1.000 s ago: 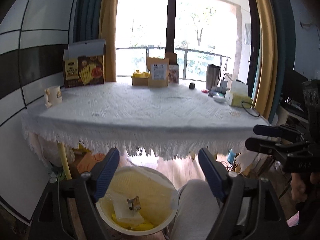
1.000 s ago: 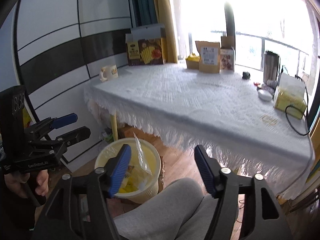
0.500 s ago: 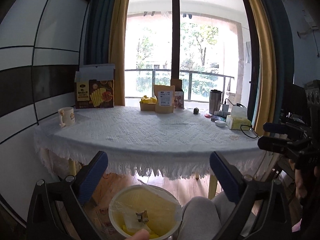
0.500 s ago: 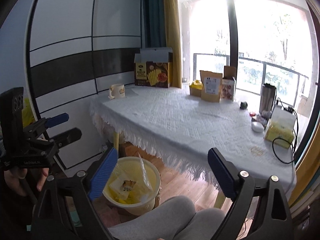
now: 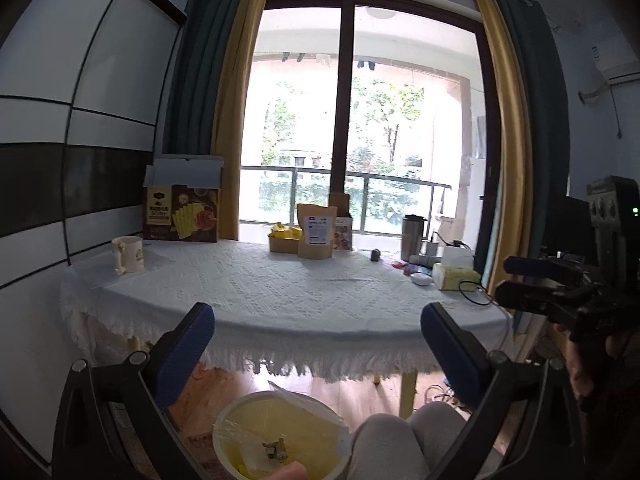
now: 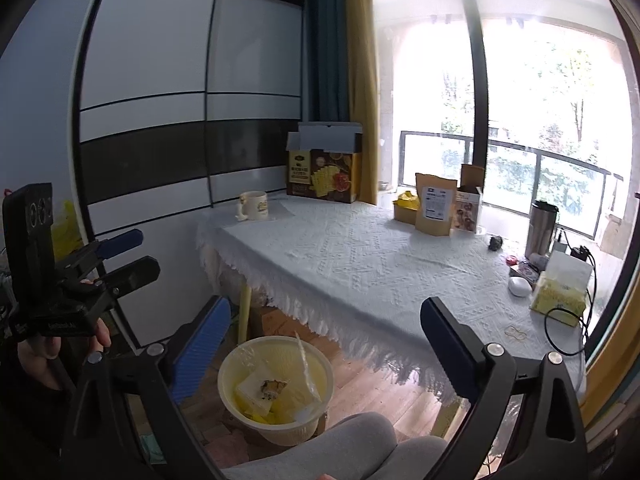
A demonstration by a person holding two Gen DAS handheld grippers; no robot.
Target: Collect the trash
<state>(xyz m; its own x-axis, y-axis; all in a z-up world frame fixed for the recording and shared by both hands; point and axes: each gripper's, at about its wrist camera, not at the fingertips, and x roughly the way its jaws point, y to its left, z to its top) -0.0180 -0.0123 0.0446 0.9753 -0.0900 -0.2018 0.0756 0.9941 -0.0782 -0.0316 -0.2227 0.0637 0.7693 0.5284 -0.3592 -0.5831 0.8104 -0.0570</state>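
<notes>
Two grippers spread wide, nothing between the blue pads, above the bin.
Left gripper (image 5: 318, 344) and right gripper (image 6: 326, 334) both released, jaws just finished opening. Below them on the wooden floor: yellow-lined trash bin (image 6: 276, 394) holding a white wrapper (image 6: 260, 390) with dark scraps, beside grey-clad knees (image 6: 340, 444). Beyond, table (image 6: 360, 272) under white fringed cloth, carrying mug (image 6: 254, 205), snack box (image 6: 322, 176), brown pouch (image 6: 435, 204), tissue box (image 6: 562, 294).

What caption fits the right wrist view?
Open right gripper above a lined waste bin beside the cloth-covered table.
</notes>
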